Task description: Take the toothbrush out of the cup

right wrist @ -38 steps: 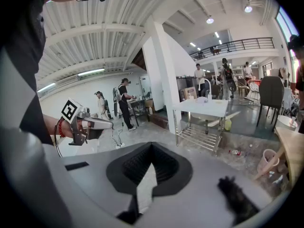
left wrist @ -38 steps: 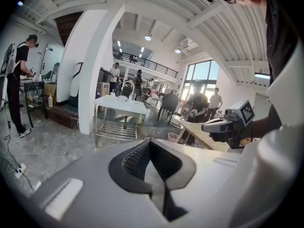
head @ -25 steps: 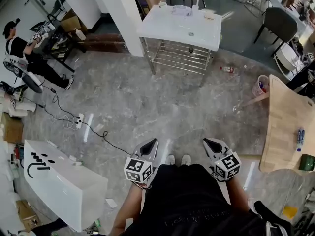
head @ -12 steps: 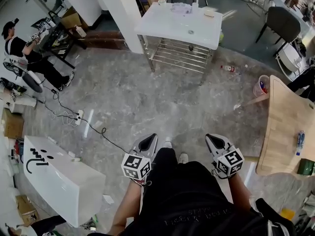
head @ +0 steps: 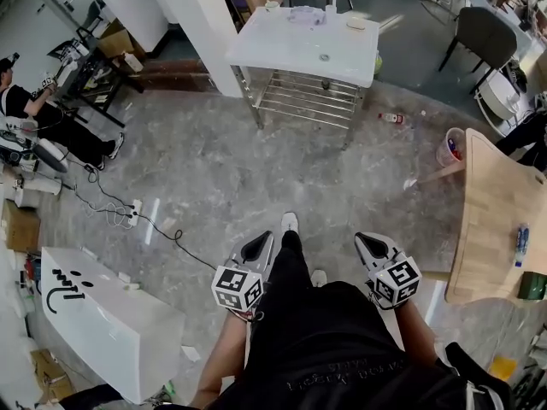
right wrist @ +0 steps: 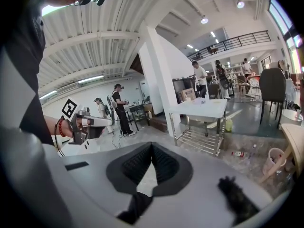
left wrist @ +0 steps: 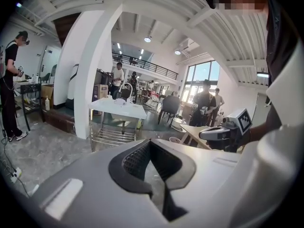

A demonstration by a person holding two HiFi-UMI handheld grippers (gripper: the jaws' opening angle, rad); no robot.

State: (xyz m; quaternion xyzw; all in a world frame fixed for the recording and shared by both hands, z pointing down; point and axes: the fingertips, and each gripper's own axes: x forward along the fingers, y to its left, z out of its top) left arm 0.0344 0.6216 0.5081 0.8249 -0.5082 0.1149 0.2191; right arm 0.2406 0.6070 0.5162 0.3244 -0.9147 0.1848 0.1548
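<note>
**Stepping forward: one shoe now leads, both grippers carried shut**

Since a second ago, one shoe [head: 290, 222] has swung out ahead of the other, which were side by side then. The floor has slid back under the person, and the seated person at the far left has drifted toward the picture's edge. Both grippers sit in the same spots in front of the body.

The left gripper [head: 259, 248] has its jaws pressed together with nothing between them. The right gripper [head: 371, 246] looks the same in its own view, pads meeting at the tips and empty. They are held low, side by side and pointing ahead. That looks like a carrying posture for walking, since there is nothing within reach to grasp.

Well ahead stands the white sink table [head: 282, 54] with a faucet and a few small items on top. I judge it to be the destination. The toothbrush and its cup cannot be picked out from here (the items on that top are too small to name). To the right, a wooden table [head: 496, 186] carries a blue-and-white item [head: 520, 243] and a green container [head: 532, 284], with a pink bucket [head: 450, 148] on the floor beside it. The task itself has not begun.
</note>
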